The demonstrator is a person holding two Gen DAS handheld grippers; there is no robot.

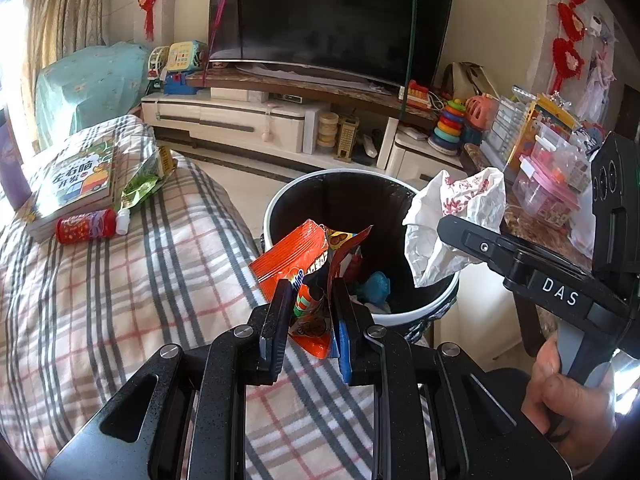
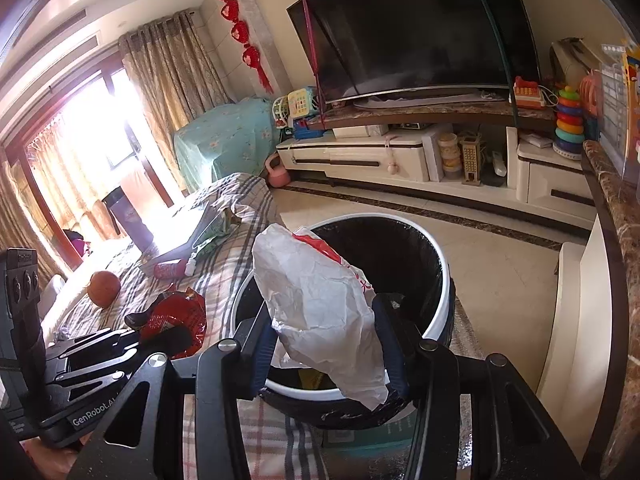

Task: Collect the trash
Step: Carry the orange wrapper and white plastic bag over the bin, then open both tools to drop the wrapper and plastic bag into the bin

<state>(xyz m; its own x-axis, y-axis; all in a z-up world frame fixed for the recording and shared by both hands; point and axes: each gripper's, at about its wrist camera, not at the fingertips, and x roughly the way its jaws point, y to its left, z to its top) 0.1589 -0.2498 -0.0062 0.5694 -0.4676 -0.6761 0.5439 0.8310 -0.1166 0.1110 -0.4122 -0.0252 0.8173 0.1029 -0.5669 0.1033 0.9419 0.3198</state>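
Two grippers hang at the trash bin (image 1: 280, 216), each pinching a piece of rubbish. The left gripper (image 1: 310, 312) has its jaws pressed close on an orange snack wrapper (image 1: 292, 260), which stands up between the fingers at the bin's near-left rim, partly over the checked blanket (image 1: 120, 300) and partly over the opening. The right gripper (image 2: 326, 344) clamps a crumpled white paper wrapper with red print (image 2: 320, 292); its jaws stand wider, pushed apart by the bulk of the paper, which is held above the near rim of the bin (image 2: 436, 280). In the left wrist view that same paper (image 1: 452, 216) shows over the bin's right rim, with a hand (image 1: 560, 392) gripping the tool's handle below. Inside the black-lined bin lie a few pieces already, one of them blue (image 1: 376, 286). On the blanket, toward its far left edge, rest a stack of books (image 1: 76, 184), a green packet (image 1: 140, 188), a red can (image 1: 84, 226) lying on its side and a small white bottle (image 1: 123, 222) just beside it. An orange ball (image 2: 104, 288) sits farther along the blanket.
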